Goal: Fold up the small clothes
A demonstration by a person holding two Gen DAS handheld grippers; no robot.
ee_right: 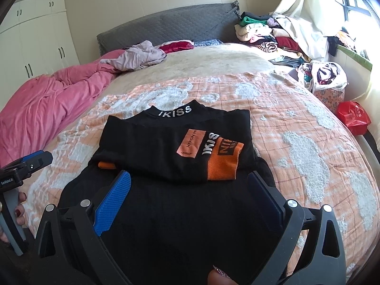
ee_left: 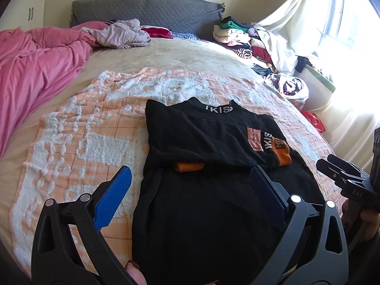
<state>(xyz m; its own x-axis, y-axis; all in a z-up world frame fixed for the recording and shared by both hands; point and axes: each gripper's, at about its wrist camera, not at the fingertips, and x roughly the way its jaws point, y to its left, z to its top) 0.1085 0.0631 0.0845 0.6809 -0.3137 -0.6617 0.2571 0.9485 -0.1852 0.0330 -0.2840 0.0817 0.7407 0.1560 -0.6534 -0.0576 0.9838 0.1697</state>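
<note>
Left wrist view: the left claw [ee_left: 190, 190] is spread wide and released, with nothing between its blue pads [ee_left: 114, 199]. It hovers above the near half of a black garment [ee_left: 201, 190] that lies partly folded on an orange-and-white patterned blanket [ee_left: 71, 142] spread over the bed [ee_left: 166, 54]. The left pad is over the blanket just beside the garment's left edge; the right pad is over the black fabric. The collar, lettered in white, points toward the grey headboard [ee_left: 147, 11]. A sleeve with an orange cuff [ee_left: 283, 159] is folded across the body of the garment, and a second orange cuff [ee_left: 189, 167] shows beneath the fold. A pink duvet [ee_left: 35, 66] is bunched at the left of the bed. A pile of clothes [ee_left: 239, 38] sits at the far right corner. Part of the right claw's black body enters at the right edge.

Right wrist view: the right claw [ee_right: 190, 194] is likewise released, spread wide and empty, both pads [ee_right: 111, 204] above the near half of the black garment [ee_right: 178, 147]. The folded sleeve with its orange cuff [ee_right: 223, 166] lies just beyond the fingertips. The left claw, with a hand [ee_right: 14, 213] on its grip, appears at the left edge. A red bag [ee_right: 353, 117] lies right of the bed.
</note>
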